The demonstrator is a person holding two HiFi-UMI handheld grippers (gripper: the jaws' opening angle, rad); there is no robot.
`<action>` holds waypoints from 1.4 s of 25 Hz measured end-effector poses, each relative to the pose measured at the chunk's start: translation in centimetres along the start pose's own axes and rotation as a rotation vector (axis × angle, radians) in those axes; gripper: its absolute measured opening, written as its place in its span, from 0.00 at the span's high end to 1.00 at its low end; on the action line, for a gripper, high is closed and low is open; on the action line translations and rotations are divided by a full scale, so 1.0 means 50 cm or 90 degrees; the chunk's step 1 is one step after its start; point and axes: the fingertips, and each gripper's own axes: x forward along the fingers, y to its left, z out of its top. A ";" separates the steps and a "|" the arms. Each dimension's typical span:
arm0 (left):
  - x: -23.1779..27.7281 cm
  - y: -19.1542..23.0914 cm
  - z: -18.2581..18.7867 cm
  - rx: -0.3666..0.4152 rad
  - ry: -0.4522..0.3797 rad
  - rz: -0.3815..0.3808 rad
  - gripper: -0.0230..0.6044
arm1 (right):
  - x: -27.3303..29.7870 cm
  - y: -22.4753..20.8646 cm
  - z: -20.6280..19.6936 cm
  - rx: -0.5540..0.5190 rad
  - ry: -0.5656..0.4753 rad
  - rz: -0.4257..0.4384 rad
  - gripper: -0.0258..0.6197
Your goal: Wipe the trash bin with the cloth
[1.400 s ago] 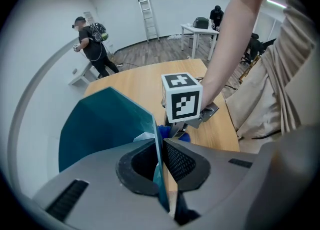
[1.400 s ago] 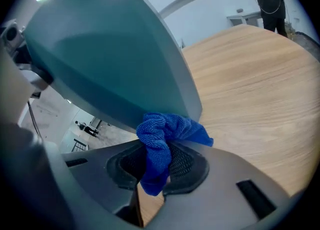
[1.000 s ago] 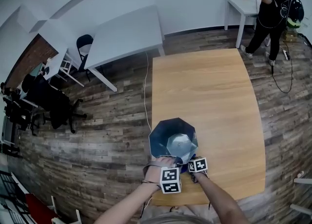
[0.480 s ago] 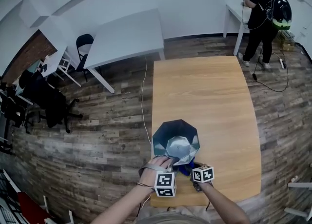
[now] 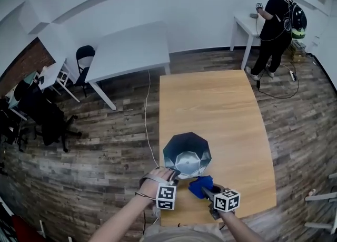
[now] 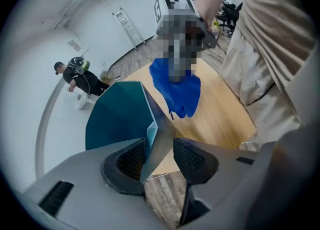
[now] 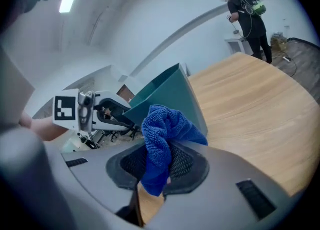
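A teal faceted trash bin point(image 5: 187, 154) stands upright near the front edge of the wooden table point(image 5: 221, 104). My left gripper point(image 5: 172, 173) is at its near rim. In the left gripper view the bin's wall point(image 6: 150, 139) runs between the pads point(image 6: 192, 159); the jaws have just been opening and no longer press on it. My left gripper point(image 6: 160, 156) is therefore open around the wall. My right gripper point(image 7: 159, 166) is shut on a bunched blue cloth point(image 7: 162, 139). It holds the cloth point(image 5: 200, 185) in the air just beside the bin's front right.
A person point(image 5: 276, 19) stands at a small white table at the back right. A large white table point(image 5: 131, 46) and dark chairs point(image 5: 84, 59) stand on the wooden floor to the left. A thin cable point(image 5: 147, 125) runs along the floor by the table's left edge.
My right gripper has come up and away from the bin toward me, bringing the blue cloth into view. My left gripper has shifted a little at the rim. The person behind moved left.
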 end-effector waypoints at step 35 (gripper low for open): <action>0.039 -0.002 0.100 0.033 0.056 -0.053 0.89 | 0.028 -0.016 0.064 -0.019 -0.027 0.009 0.84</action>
